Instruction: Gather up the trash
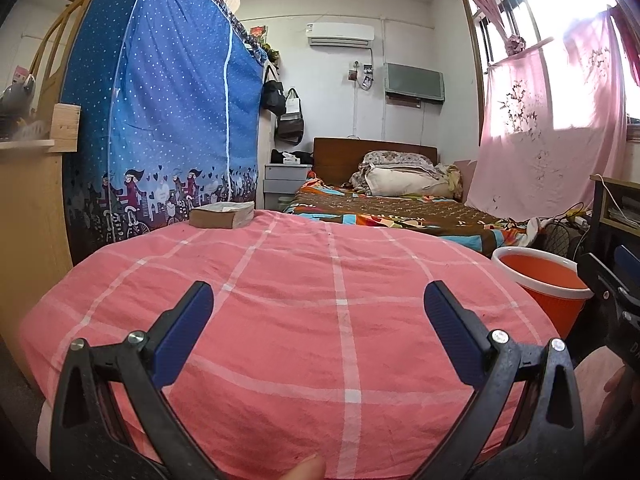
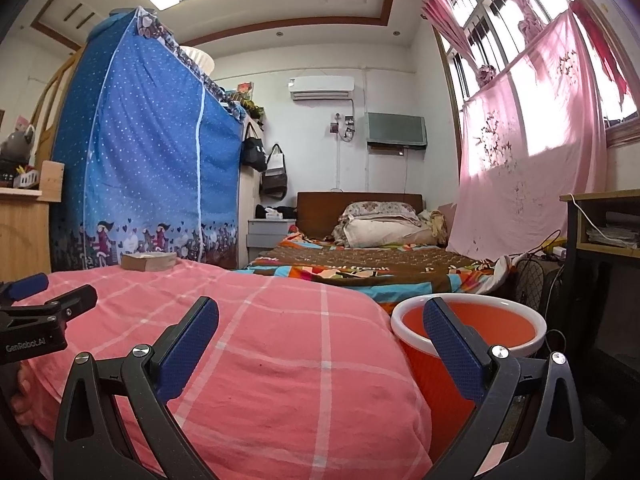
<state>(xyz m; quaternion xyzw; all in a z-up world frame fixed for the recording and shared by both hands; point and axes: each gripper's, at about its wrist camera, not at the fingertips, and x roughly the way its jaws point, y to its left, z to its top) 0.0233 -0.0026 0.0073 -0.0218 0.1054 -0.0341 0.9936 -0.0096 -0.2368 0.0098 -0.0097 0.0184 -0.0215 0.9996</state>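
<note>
An orange bin with a white rim [image 1: 540,280] stands to the right of a table covered in pink checked cloth [image 1: 304,320]; it also shows in the right wrist view [image 2: 472,332]. My left gripper [image 1: 318,300] is open and empty, low over the cloth. My right gripper [image 2: 320,316] is open and empty, over the cloth's right edge, its right finger in front of the bin. No loose trash shows on the cloth. A thick worn book [image 1: 222,214] lies at the cloth's far left, also in the right wrist view [image 2: 149,261].
A blue fabric wardrobe [image 1: 160,120] stands behind the table at left, beside a wooden shelf [image 1: 32,184]. A bed with a patterned blanket [image 1: 400,208] lies beyond. A desk [image 2: 600,232] and cables are at right. The left gripper shows at the right wrist view's left edge [image 2: 36,312].
</note>
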